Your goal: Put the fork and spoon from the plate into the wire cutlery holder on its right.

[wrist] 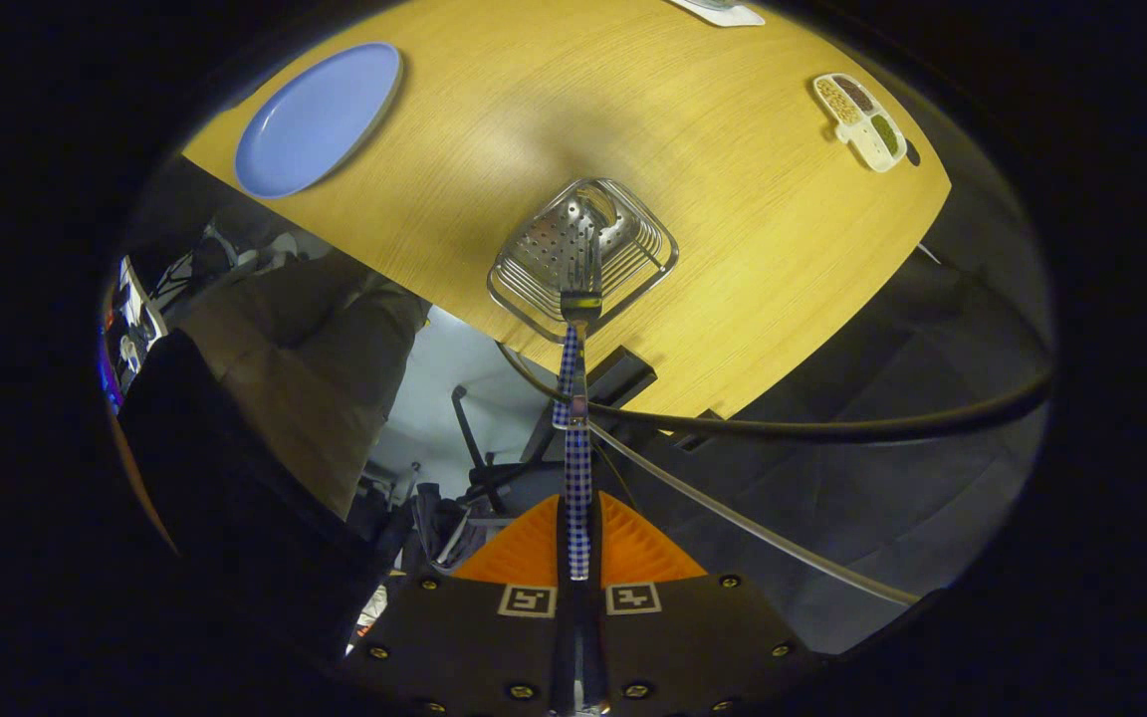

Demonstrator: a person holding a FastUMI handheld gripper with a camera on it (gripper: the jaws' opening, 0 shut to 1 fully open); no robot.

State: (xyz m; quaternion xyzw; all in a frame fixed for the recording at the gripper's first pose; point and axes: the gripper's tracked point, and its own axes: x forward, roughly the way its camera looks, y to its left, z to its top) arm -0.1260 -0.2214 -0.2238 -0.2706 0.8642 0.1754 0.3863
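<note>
Claw (578,543) grips one fork (578,299) above holder (583,257); plate (320,119) seemingly bare.

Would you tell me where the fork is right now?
In the gripper view, the fork is clamped between the gripper fingers by its checked handle, tines over the wire cutlery holder.

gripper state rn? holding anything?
Hand-held gripper: closed on the checked handle of a fork, tines over the wire cutlery holder.
</note>
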